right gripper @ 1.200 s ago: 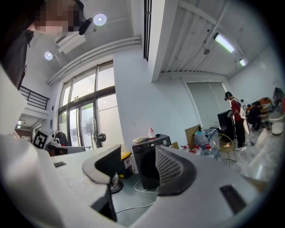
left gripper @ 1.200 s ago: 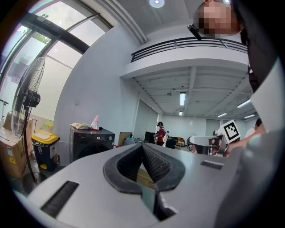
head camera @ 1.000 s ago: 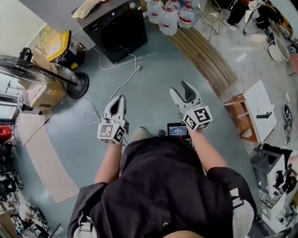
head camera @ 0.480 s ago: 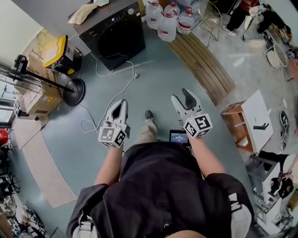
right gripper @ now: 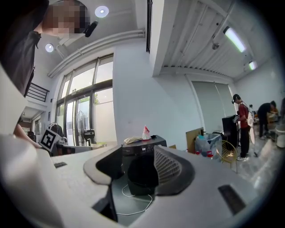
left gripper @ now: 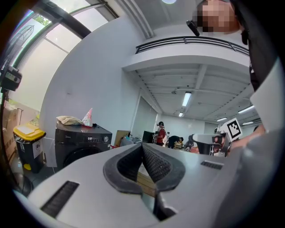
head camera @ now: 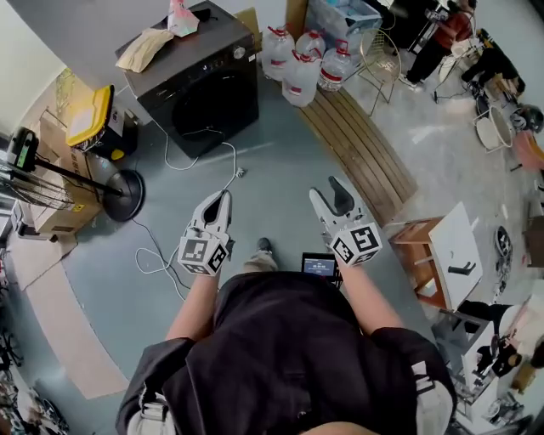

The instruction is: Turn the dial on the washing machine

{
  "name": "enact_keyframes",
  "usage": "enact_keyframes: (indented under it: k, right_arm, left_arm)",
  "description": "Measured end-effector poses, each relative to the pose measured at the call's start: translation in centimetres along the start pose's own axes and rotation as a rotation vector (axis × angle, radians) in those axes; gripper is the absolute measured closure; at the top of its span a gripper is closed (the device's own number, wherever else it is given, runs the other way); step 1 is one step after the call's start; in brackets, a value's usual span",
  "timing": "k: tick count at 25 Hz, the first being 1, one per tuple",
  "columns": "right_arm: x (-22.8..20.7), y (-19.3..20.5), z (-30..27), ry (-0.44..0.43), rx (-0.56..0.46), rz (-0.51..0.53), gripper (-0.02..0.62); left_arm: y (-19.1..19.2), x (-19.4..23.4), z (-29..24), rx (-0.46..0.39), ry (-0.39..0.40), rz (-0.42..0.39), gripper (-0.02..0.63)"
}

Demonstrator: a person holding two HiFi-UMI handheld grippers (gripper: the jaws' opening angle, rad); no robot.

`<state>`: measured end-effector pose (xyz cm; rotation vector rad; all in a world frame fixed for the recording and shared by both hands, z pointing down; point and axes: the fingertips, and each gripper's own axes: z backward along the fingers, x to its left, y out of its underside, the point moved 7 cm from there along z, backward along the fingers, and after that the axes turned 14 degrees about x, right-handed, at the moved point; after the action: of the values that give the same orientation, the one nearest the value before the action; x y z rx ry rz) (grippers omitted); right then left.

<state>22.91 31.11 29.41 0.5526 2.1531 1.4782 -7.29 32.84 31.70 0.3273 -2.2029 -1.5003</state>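
Observation:
The black washing machine [head camera: 200, 81] stands at the far side of the grey floor, its small silver dial [head camera: 240, 53] at the right end of the control strip. In the left gripper view the washing machine [left gripper: 82, 142] is still distant at the left, with the dial [left gripper: 105, 139] just visible. Between the right gripper's jaws the washing machine [right gripper: 140, 171] shows, far off. Both grippers are held level in front of the person, well short of the machine. My left gripper [head camera: 221, 202] has its pads together on nothing. My right gripper [head camera: 330, 192] stands open and empty.
A beige cloth [head camera: 146, 49] and a pink bag [head camera: 178, 17] lie on the machine. Water jugs [head camera: 302, 64] and a slatted wooden platform [head camera: 361, 140] are to its right, a floor fan [head camera: 119, 183] and a yellow-lidded bin [head camera: 89, 115] to its left. A white cable [head camera: 161, 246] trails across the floor.
The person has walked toward the washing machine, carrying both grippers forward; the machine sits lower and closer in the head view. Neither gripper's jaws look different.

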Motion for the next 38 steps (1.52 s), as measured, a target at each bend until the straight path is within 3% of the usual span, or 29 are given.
enact_keyframes:
  k: [6,17,24,32,38]
  right_arm:
    - [-0.9,-2.8,-7.0,-0.020,0.004,-0.008,0.370]
    - [-5.3,-3.4,-15.0,-0.059,0.040,-0.041,0.370]
    - [-12.2,-5.5,-21.4,-0.116,0.028,-0.060,0.370]
    - [-19.0,-9.5,-30.6,-0.307,0.081,-0.016,0.370]
    - [-22.7,-11.0,-36.7,-0.424,0.086,0.014,0.370]
  left_arm:
    - [-2.8,4.4,-4.2,0.001,0.036,0.028,0.611]
    - [-4.9,9.2,-12.5,0.019,0.052,0.047,0.611]
    - [-7.7,11.1,-19.5,0.029,-0.008,0.047,0.611]
    - [-12.3,12.6,-27.7,0.027,-0.119,0.079,0.611]
    - [-13.2,13.5,-31.8,0.036,-0.215,0.106,0.611]
